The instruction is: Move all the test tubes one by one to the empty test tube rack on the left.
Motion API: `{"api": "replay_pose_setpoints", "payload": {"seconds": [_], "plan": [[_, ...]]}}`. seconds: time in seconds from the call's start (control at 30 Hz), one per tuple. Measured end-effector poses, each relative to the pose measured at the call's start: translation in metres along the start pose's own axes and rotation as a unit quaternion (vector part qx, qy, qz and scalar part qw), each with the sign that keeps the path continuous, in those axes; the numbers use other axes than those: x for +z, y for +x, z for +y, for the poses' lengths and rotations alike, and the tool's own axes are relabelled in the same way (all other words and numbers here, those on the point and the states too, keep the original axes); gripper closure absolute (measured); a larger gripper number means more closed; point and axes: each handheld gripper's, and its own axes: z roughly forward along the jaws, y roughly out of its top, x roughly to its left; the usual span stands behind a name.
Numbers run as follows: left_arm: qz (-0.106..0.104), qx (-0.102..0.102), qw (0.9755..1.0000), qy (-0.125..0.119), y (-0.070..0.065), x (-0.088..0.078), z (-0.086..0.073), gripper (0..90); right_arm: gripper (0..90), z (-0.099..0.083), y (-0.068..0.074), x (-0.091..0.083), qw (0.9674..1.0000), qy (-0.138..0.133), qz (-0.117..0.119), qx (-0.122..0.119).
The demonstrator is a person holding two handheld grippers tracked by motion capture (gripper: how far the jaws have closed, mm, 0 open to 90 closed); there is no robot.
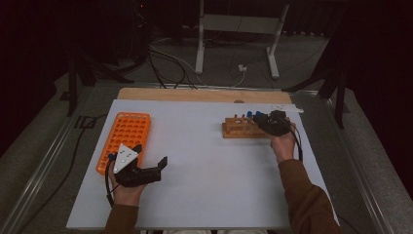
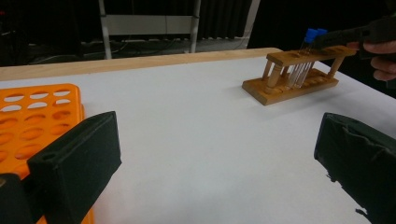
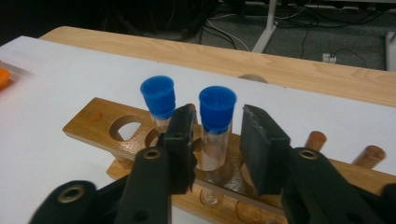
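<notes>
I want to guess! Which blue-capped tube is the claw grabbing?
The right-hand blue-capped tube, standing between the right gripper jaws; the other tube stands outside them.

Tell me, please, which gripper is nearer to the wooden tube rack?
Right. The right gripper straddles a blue-capped tube in the wooden rack; the left gripper sits by the orange rack.

2 blue-capped tubes (image 3: 216, 128), 1 wooden rack (image 3: 100, 123), 1 orange rack (image 1: 125, 136), 2 tools.
</notes>
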Motion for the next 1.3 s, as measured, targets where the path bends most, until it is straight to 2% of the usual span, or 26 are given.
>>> {"api": "replay_pose_setpoints", "payload": {"seconds": [0.23,0.47,0.77,1.03,1.3], "plan": [[-0.003,0.003,1.0000,0.001,-0.002,0.001,0.000,1.6,75.6,-0.003,0.005,0.006,0.9998,0.003,-0.010,-0.014],[-0.004,0.003,1.0000,0.003,-0.002,0.002,-0.001,1.6,77.2,-0.002,0.007,0.004,0.9998,-0.007,-0.013,-0.013],[-0.007,0.003,1.0000,0.005,-0.003,0.003,-0.001,1.6,77.3,0.005,0.007,-0.012,0.9991,-0.038,-0.014,-0.012],[-0.006,0.004,0.9999,0.007,-0.004,0.004,-0.003,1.6,77.4,0.013,0.003,-0.025,0.9980,-0.063,-0.008,-0.002],[-0.009,0.010,0.9998,0.011,-0.008,0.007,-0.003,1.7,77.4,0.025,0.003,-0.041,0.9964,-0.085,-0.005,-0.008]]}}
